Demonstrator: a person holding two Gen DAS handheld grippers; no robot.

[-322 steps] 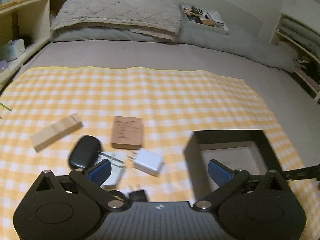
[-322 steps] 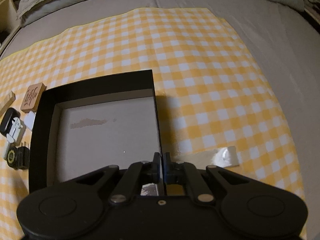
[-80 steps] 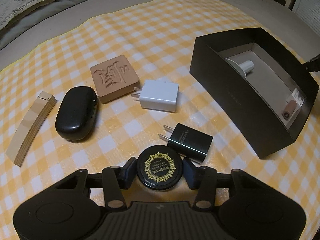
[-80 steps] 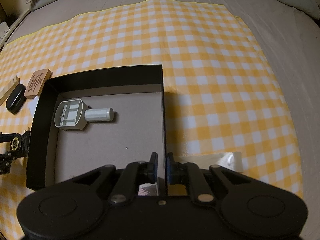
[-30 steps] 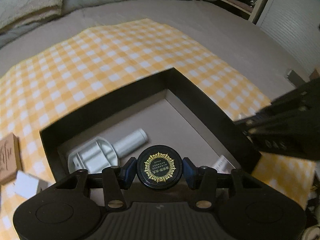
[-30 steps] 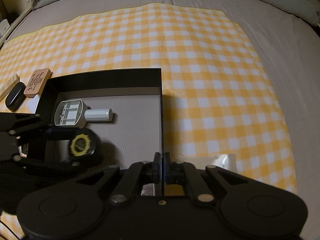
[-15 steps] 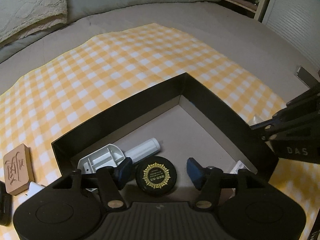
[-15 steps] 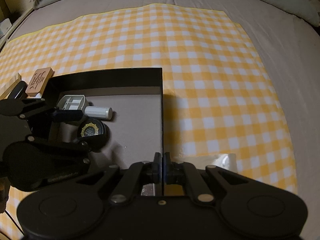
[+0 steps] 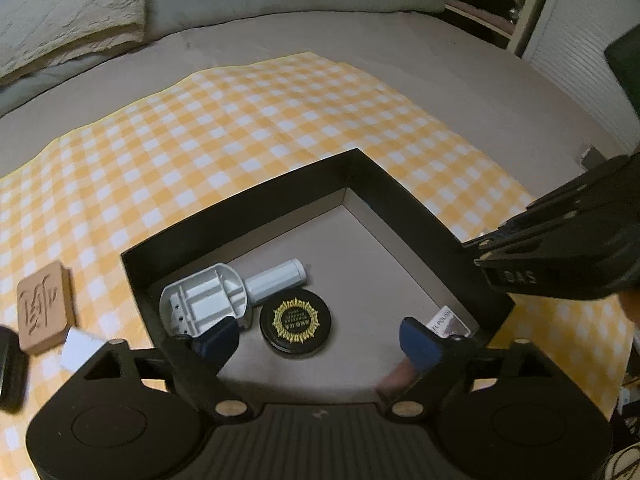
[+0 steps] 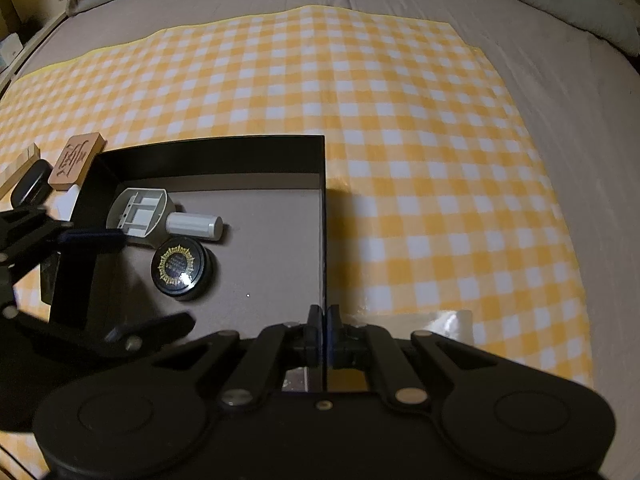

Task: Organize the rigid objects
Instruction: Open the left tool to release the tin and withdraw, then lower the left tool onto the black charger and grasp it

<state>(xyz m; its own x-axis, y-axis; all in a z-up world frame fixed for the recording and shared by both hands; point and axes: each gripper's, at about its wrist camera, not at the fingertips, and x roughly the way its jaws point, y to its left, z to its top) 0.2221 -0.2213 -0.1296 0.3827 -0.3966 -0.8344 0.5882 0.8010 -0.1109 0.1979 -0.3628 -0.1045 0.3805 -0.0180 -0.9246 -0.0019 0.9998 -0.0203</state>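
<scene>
Round black tin (image 9: 295, 323) with a gold sunburst on its lid lies flat on the floor of the black box (image 9: 248, 205), just beside a white plastic part (image 9: 206, 303) whose short tube points toward the middle of the box. The tin touches or nearly touches that tube; the pictures do not settle which. The left tongs (image 9: 316, 338) hang over the box with their blue-padded fingertips (image 9: 218, 338) spread wide on either side of the tin, clear of it: their jaws have just been opening, and the tin sits released between them on the box floor. In the right wrist view the same tin (image 10: 181, 268) shows near the box's left half, with the left tongs' dark arms reaching in from the left edge.

The right tongs (image 10: 323, 330) are clenched on the right-hand wall of the box (image 10: 324, 216), the thin black edge pinched between the two pads.

The box stands on a yellow-and-white checked cloth (image 9: 224, 128) spread on a bed (image 9: 400, 44). Outside the box, to its left, lie a carved wooden block (image 9: 46, 306), a white charger (image 9: 80, 350) and a dark oval case (image 10: 30, 186). A small printed card (image 9: 446, 320) lies in the box's near right corner.
</scene>
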